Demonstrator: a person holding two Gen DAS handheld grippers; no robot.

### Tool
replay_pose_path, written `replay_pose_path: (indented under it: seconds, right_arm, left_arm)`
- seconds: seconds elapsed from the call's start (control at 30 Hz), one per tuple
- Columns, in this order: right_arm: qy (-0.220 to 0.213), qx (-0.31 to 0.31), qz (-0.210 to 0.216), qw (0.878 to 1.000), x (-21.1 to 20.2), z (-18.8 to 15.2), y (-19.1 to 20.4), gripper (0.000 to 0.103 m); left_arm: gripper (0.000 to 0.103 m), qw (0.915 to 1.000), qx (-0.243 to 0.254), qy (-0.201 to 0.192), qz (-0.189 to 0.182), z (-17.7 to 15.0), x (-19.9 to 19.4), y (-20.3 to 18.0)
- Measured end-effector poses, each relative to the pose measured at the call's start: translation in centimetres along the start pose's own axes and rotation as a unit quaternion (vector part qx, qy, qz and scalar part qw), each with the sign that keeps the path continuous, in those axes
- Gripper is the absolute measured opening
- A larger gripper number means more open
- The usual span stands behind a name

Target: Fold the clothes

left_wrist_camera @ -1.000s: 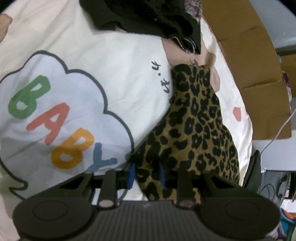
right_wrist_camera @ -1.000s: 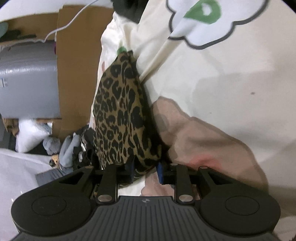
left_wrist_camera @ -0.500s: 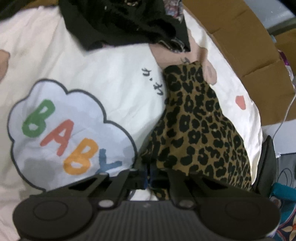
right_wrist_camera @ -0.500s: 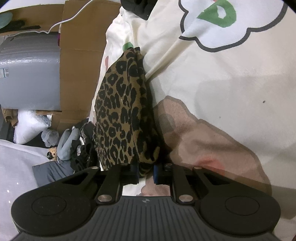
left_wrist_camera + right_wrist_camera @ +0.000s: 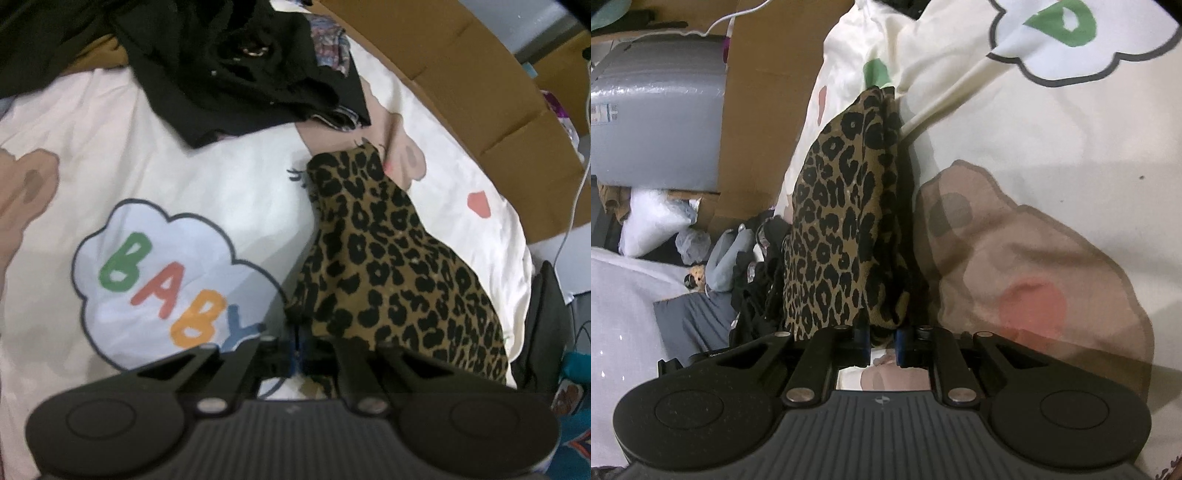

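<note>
- Left wrist view: the left gripper (image 5: 300,345) has its jaws closed on one corner of the leopard-print cloth (image 5: 388,273), which lies on the bedsheet (image 5: 229,177); such a thin pinch could slip free.
- Right wrist view: the right gripper (image 5: 882,341) clamps a bunched end of the cloth (image 5: 846,221); uneven pulling may skew the fold.

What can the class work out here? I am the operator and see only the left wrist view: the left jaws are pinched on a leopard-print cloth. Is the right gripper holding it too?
Observer: Yes. In the right wrist view the right gripper is shut on another edge of the leopard-print cloth.
Operator: What lies beside the bed on that side?
Observer: A grey case stands against cardboard.
Operator: Anything lower down?
Observer: A white bag and loose dark clothes lie on the floor.
</note>
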State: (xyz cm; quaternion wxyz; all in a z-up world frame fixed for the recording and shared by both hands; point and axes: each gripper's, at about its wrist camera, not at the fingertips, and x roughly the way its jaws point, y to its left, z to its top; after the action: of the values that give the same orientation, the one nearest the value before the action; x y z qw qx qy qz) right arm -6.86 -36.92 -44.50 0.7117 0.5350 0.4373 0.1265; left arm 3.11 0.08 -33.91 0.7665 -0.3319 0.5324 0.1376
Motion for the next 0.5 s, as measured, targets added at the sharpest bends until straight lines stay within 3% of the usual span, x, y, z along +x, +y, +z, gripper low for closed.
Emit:
replay_pose_path:
  seconds: [0.37, 0.5]
  right_arm:
    - [0.052, -0.043, -0.010, 0.998, 0.3, -1.9, 1.5, 0.010]
    - [0.036, -0.057, -0.020, 0.998, -0.5, -1.7, 2.1, 0.010]
  left_arm:
    - [0.001, 0.9996, -0.006, 0.008, 0.026, 0.0, -2.3, 2.9]
    - [0.001, 0.9990, 0.007, 0.022, 0.039, -0.9, -2.2, 2.8]
